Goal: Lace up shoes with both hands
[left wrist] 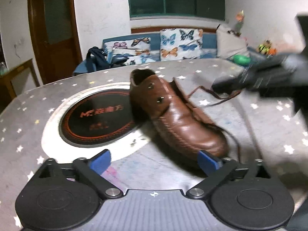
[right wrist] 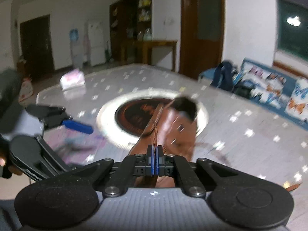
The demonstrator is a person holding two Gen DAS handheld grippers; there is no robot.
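Note:
A brown leather shoe (left wrist: 179, 119) lies on the star-patterned table, toe toward the left wrist camera, its brown lace (left wrist: 217, 96) trailing off to the right. My left gripper (left wrist: 154, 160) is open, blue pads wide apart, just in front of the toe. In the right wrist view my right gripper (right wrist: 154, 153) is shut on the brown lace (right wrist: 155, 134), which runs up toward the shoe (right wrist: 173, 130). The right gripper shows blurred in the left view (left wrist: 259, 79), beside the shoe's far side. The left gripper (right wrist: 63, 121) shows at the left of the right view.
A round black hob (left wrist: 96, 119) in a white ring is set into the table (left wrist: 269, 134) behind the shoe. A pink-white packet (right wrist: 72, 79) lies at the table's far side. A sofa with butterfly cushions (left wrist: 179, 44) and a dark bag (left wrist: 96, 57) stand beyond.

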